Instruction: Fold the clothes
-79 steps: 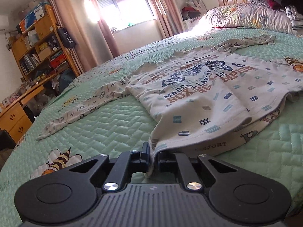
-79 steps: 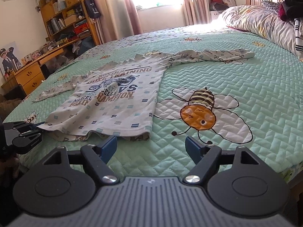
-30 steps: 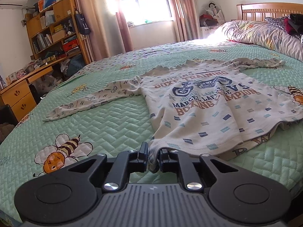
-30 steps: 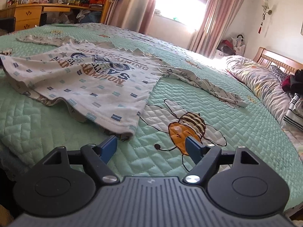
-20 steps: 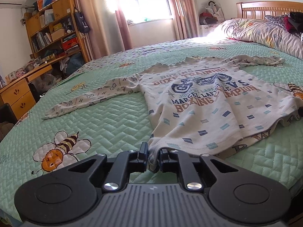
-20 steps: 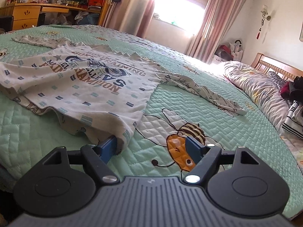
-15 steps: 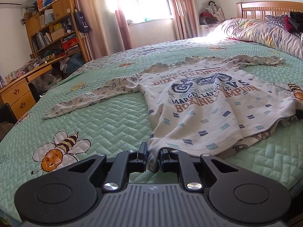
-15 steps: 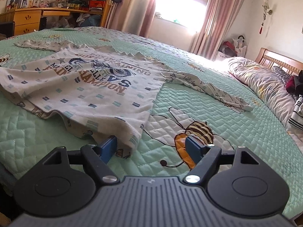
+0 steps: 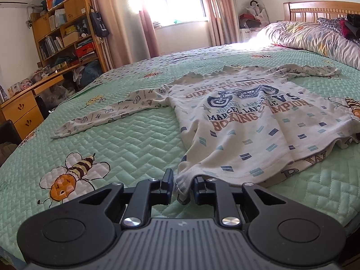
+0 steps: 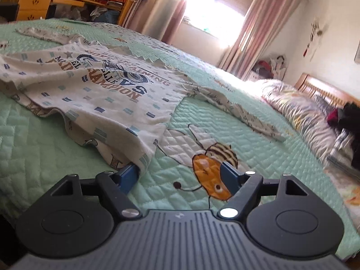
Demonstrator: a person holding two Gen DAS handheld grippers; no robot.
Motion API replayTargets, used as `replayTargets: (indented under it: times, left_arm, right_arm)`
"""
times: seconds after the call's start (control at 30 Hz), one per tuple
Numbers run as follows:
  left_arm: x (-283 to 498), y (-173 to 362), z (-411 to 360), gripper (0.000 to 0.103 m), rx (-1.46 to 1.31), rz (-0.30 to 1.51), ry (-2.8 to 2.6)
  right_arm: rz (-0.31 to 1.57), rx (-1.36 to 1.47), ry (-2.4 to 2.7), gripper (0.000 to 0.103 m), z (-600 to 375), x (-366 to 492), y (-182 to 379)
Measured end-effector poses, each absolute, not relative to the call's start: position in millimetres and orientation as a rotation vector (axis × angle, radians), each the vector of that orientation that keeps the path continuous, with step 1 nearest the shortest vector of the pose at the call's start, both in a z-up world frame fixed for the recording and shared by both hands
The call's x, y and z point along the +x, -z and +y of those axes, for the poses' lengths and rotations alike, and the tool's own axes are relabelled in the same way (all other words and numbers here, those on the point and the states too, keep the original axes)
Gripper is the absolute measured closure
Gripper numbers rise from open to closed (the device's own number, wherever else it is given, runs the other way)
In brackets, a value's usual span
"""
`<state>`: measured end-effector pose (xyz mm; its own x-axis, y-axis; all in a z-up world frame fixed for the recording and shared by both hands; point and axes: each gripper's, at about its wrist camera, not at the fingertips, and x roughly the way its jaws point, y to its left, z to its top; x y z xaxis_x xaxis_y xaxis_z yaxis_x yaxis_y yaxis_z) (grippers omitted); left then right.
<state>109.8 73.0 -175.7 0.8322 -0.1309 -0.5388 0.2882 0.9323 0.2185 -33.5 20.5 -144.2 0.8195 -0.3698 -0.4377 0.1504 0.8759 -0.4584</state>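
Left gripper (image 9: 182, 187) low over the near edge of the bed, tilted downward, black jaws opening, with a bunched hem corner of the shirt (image 9: 247, 130) hanging in the narrow gap, pads no longer pressing it. Right gripper (image 10: 180, 175) also angled down at the near edge, rolled slightly, blue pads spread wide; left pad (image 10: 128, 177) tucked against the shirt's other hem corner, nothing clamped.
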Motion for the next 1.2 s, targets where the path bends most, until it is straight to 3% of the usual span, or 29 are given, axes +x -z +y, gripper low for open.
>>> replayTargets:
  times: [0.13, 0.27, 0.33, 0.37, 0.57, 0.67, 0.7, 0.73, 0.8, 0.83, 0.87, 0.9, 1.03, 1.2]
  left_arm:
    - [109.5, 179.6, 69.9, 0.082, 0.309, 0.549, 0.235]
    - [110.9, 186.9, 70.3, 0.081, 0.313, 0.565, 0.233]
    - [111.7, 189.1, 70.1, 0.080, 0.315, 0.568, 0.233]
    - [112.2, 189.7, 70.0, 0.080, 0.314, 0.568, 0.234]
    - [114.2, 192.4, 69.3, 0.079, 0.316, 0.568, 0.234]
    - [116.2, 193.9, 69.2, 0.074, 0.318, 0.573, 0.235]
    - [117.3, 194.8, 69.2, 0.069, 0.319, 0.575, 0.234]
    - [118.8, 195.4, 69.4, 0.066, 0.320, 0.575, 0.233]
    - [122.3, 195.3, 71.2, 0.065, 0.310, 0.569, 0.237]
    - [123.0, 194.7, 72.2, 0.068, 0.302, 0.565, 0.242]
    - [123.1, 193.8, 73.3, 0.087, 0.296, 0.562, 0.243]
    - [122.7, 192.6, 74.8, 0.094, 0.292, 0.562, 0.238]
    - [112.7, 184.2, 84.7, 0.096, 0.254, 0.549, 0.242]
    - [101.9, 186.7, 80.6, 0.095, 0.263, 0.575, 0.244]
  right_arm:
    - [0.500, -0.511, 0.298, 0.023, 29.4, -20.7, 148.1]
    - [0.519, -0.426, 0.293, 0.027, 23.9, -11.2, 145.5]
    - [0.547, -0.342, 0.264, 0.060, 20.4, -12.8, 143.4]
    - [0.567, -0.310, 0.249, 0.096, 18.4, -12.7, 142.3]
    - [0.567, -0.227, 0.263, 0.097, 18.6, -19.9, 137.4]
    - [0.582, -0.174, 0.299, 0.074, 12.7, -18.7, 139.5]
    - [0.576, -0.162, 0.305, 0.073, 12.5, -19.8, 141.5]
    - [0.575, -0.142, 0.297, 0.073, 11.1, -20.3, 141.8]
    - [0.580, -0.100, 0.263, 0.099, 7.3, -20.1, 140.2]
    - [0.576, -0.099, 0.258, 0.099, 6.7, -20.4, 139.1]
    - [0.568, -0.102, 0.258, 0.099, 6.6, -21.3, 137.4]
    - [0.561, -0.106, 0.259, 0.099, 6.6, -22.3, 135.7]
    - [0.485, -0.067, 0.352, 0.099, -20.0, -41.6, 104.1]
    - [0.554, -0.056, 0.326, 0.099, -26.7, -49.8, 113.7]
